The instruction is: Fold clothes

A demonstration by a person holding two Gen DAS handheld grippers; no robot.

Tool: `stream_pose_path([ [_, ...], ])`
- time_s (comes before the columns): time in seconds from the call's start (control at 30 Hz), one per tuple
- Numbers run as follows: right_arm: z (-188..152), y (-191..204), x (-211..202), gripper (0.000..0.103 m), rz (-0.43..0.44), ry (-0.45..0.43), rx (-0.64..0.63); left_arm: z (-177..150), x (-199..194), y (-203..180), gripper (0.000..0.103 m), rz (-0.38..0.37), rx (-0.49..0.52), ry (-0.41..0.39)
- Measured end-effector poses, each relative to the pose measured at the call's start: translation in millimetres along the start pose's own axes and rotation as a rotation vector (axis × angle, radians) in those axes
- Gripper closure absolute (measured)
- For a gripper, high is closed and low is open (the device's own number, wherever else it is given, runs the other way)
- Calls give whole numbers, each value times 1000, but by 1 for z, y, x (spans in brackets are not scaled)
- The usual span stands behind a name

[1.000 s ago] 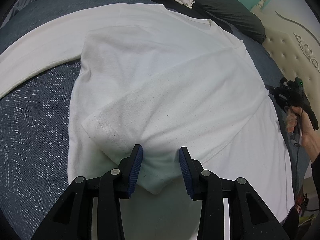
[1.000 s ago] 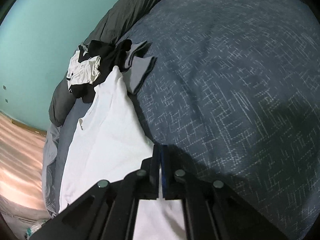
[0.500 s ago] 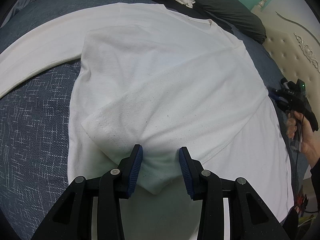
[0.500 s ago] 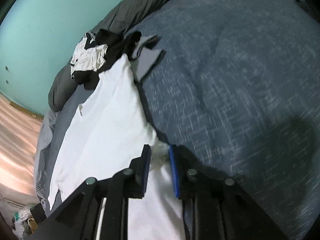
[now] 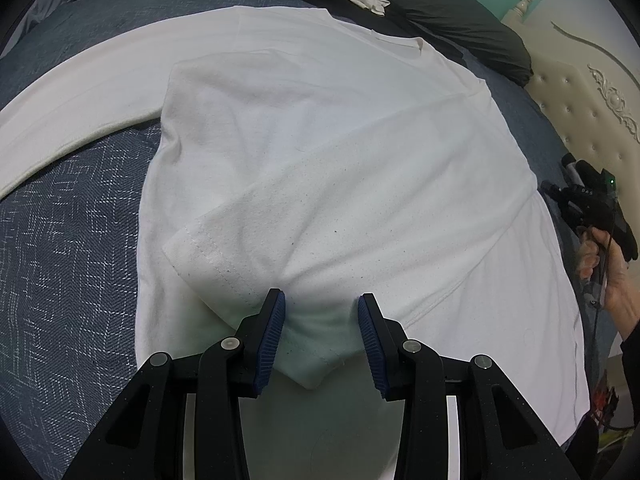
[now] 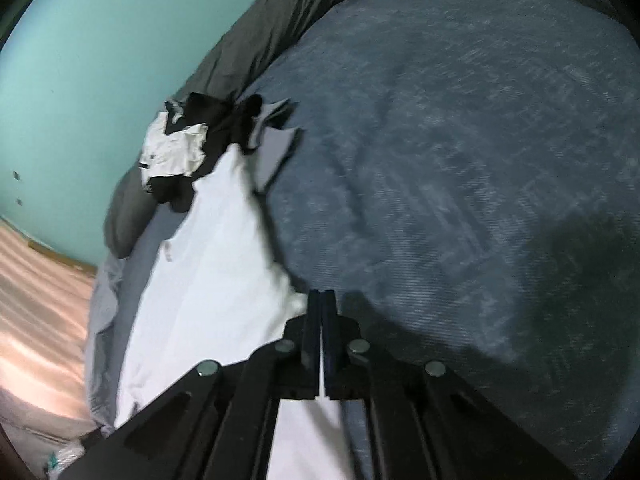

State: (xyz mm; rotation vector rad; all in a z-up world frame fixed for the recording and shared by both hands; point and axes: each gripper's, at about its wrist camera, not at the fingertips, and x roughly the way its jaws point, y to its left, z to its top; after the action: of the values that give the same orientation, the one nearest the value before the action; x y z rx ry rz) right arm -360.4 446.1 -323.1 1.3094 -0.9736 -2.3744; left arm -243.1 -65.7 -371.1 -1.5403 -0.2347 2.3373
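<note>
A white long-sleeved shirt [image 5: 320,128] lies flat on a blue patterned bedspread [image 5: 68,264]. One sleeve [image 5: 360,208] is folded slantwise across its body; the other sleeve [image 5: 80,104] stretches out to the left. My left gripper [image 5: 322,320] hovers over the folded sleeve's cuff, open, with the cuff's end lying between the blue pads [image 5: 274,328]. My right gripper [image 6: 322,300] is shut on the shirt's [image 6: 208,280] side edge, where the cloth bunches beside the jaws. In the left wrist view that right gripper [image 5: 554,192] sits at the shirt's right edge, held by a hand [image 5: 604,272].
A pile of black and white clothes [image 6: 188,148] lies past the shirt's collar, against a dark grey duvet [image 5: 460,20]. A cream tufted headboard [image 5: 588,120] stands at the right. A teal wall [image 6: 80,60] runs behind the bed. Bedspread [image 6: 460,160] stretches wide to the right.
My right gripper opened over the shirt's side edge half a second ago and has shut on it. The left gripper and the folded sleeve have not moved.
</note>
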Motion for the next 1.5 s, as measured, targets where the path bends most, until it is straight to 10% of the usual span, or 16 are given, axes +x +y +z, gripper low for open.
stream_pose_path([
  [0.13,1,4,10,86,6,29,29,0,0,0,62,0,0,1],
  [0.97,-10,-32,9,100,100,-35,295,-5,-3,7,62,-8,-3,-1],
  [1.2,6,-5,-3,94,14,-31,118,-6,-5,7,62,-7,-3,-2],
  [1.3,7,9,-4,66,-55,2,12,-6,-5,7,62,-5,-4,-2],
  [1.5,-12,18,5,66,-182,100,-157,-5,-5,5,62,-10,-4,-1],
])
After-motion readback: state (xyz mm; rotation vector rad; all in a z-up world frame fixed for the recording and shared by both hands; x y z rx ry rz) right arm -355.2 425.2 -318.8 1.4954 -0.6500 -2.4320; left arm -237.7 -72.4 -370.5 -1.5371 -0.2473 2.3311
